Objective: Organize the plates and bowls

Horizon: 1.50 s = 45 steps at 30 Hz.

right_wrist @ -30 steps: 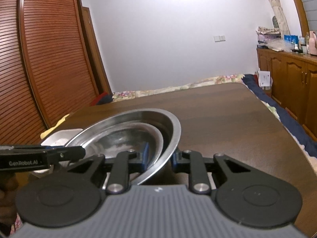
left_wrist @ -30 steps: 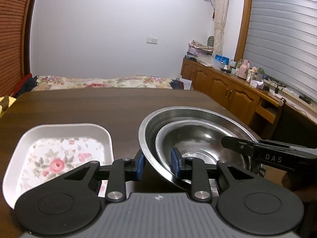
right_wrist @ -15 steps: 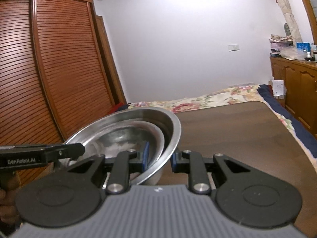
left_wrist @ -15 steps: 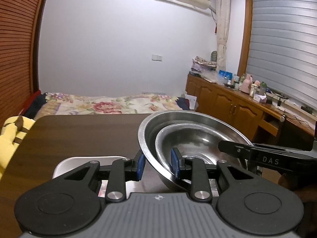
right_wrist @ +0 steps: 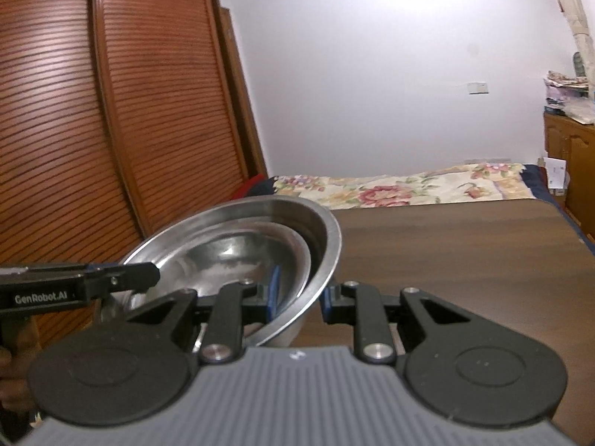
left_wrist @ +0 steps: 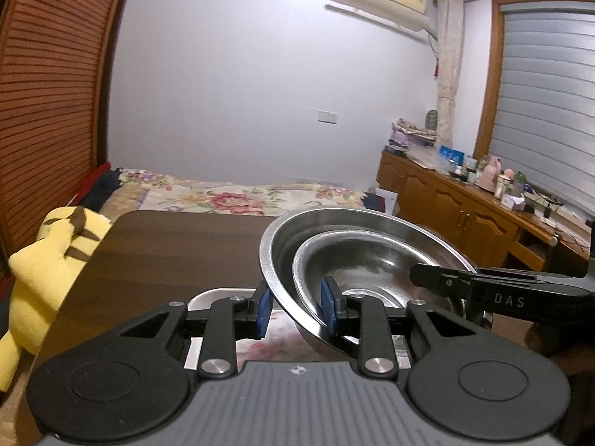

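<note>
Two nested steel bowls [left_wrist: 364,256] are held in the air above the dark wooden table [left_wrist: 167,249], a smaller one inside a larger one. My left gripper [left_wrist: 295,306] is shut on their left rim. My right gripper [right_wrist: 297,295] is shut on the opposite rim of the bowls [right_wrist: 241,245]. Each gripper shows in the other's view as a black finger over the bowls. A white floral tray [left_wrist: 219,293] lies on the table under the left gripper, mostly hidden.
A yellow plush toy [left_wrist: 41,275] sits off the table's left edge. A bed with a floral cover [left_wrist: 230,197] lies beyond the table. Wooden cabinets [left_wrist: 465,215] run along the right and slatted wardrobe doors [right_wrist: 111,119] along the left.
Both grippers have lifted the nested bowls up off the table. The floral tray has dropped almost out of sight below the left gripper.
</note>
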Motion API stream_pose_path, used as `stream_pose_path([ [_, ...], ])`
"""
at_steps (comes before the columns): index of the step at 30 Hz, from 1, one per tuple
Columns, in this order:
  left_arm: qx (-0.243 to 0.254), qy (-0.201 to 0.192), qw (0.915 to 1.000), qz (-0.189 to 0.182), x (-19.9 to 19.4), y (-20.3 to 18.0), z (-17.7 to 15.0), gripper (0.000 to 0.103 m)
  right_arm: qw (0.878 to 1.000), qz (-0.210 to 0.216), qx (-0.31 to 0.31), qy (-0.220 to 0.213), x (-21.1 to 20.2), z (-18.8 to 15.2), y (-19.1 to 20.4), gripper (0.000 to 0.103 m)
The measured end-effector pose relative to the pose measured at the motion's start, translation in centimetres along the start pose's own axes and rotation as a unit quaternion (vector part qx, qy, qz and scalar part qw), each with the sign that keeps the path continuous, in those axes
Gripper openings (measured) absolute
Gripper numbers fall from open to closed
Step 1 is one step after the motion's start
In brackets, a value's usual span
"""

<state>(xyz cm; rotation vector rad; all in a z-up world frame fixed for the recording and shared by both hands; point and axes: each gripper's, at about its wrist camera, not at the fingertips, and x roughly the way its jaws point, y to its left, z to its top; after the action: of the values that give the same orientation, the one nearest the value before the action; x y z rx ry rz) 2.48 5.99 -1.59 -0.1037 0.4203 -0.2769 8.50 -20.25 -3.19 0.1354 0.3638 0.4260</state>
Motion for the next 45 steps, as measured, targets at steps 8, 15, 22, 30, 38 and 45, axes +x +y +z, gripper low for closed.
stream_pose_path([
  [8, -0.015, 0.005, 0.9996, 0.025, -0.5, 2.6, -0.7, 0.029, 0.999, 0.019, -0.008, 0.025, 1.7, -0.4, 2.0, 0.025],
  [15, -0.023, 0.009, 0.9992, 0.033, -0.6, 3.8, -1.4, 0.029, 0.999, 0.023, -0.013, 0.041, 2.6, -0.6, 2.9, 0.025],
  [22, -0.031, 0.021, 0.9985, 0.039, -0.2, 4.5, -2.6, 0.030, 0.998, 0.022, -0.019, 0.058, 3.4, -1.3, 3.4, 0.025],
  [30, -0.035, 0.027, 0.9980, 0.046, 0.2, 4.9, -2.8, 0.030, 0.997, 0.024, -0.020, 0.065, 3.9, -1.7, 3.8, 0.025],
  [38, -0.034, 0.024, 0.9980, 0.048, 0.2, 4.7, -3.0, 0.030, 0.997, 0.027, -0.022, 0.066, 4.0, -1.5, 3.8, 0.026],
  [45, -0.033, 0.025, 0.9973, 0.061, 0.5, 4.9, -2.8, 0.033, 0.997, 0.015, -0.037, 0.064, 3.9, -1.5, 4.1, 0.046],
])
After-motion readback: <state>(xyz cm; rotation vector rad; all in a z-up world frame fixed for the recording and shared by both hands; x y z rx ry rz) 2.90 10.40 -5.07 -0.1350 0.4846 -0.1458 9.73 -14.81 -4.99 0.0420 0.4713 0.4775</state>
